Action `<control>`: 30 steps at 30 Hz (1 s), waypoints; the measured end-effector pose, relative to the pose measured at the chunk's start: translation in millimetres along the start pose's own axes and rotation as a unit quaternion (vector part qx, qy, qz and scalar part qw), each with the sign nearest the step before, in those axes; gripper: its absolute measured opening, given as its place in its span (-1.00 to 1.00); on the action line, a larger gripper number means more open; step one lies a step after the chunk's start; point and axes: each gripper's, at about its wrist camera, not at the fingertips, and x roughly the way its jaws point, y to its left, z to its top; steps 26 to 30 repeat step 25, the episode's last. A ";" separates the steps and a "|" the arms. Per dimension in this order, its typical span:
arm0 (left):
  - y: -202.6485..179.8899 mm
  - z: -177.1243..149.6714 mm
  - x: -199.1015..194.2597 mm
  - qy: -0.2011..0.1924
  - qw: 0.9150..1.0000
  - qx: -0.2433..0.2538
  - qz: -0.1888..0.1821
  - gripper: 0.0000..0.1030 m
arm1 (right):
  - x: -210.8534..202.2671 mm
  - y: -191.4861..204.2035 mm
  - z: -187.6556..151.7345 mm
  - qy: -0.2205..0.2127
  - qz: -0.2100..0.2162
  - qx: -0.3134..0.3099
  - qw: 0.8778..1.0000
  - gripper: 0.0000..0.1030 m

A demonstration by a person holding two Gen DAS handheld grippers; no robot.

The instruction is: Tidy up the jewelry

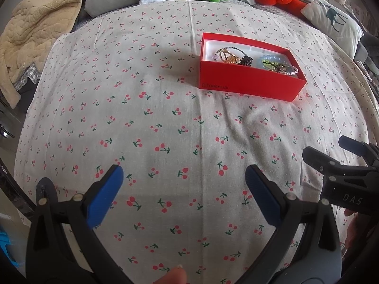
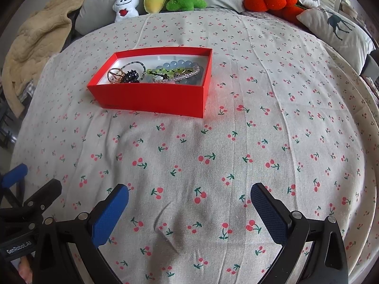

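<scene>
Jewelry [image 2: 156, 73] is lying piled inside the red box [image 2: 151, 94], which is sitting on the cherry-print bed sheet [image 2: 213, 142] toward the far side; no pieces are showing loose on the sheet. Both tools are hovering low at the near edge, the left gripper [image 1: 184, 189] and the right gripper [image 2: 189, 210] each spreading their jaws wide and holding nothing. From the left one the box is lying far and to the right; from the right one, far and to the left. Judging by this, reaching in cleanly is calling for singling out one strand, such as the pale blue bead bracelet [image 2: 176, 65], and pinching it without dragging tangled neighbours.
</scene>
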 end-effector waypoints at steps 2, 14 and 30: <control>0.1 0.2 -0.1 0.000 1.000 0.000 0.000 0.99 | -0.2 -0.2 0.0 0.000 -0.001 0.000 1.000 1.00; -1.2 -0.9 0.5 0.002 1.000 0.004 0.003 0.99 | -0.3 -1.0 -0.4 -0.002 -0.002 -0.001 1.000 1.00; -3.7 -6.3 9.3 0.005 1.000 0.007 0.013 0.99 | 10.2 7.2 -4.8 -0.001 -0.009 -0.012 1.000 1.00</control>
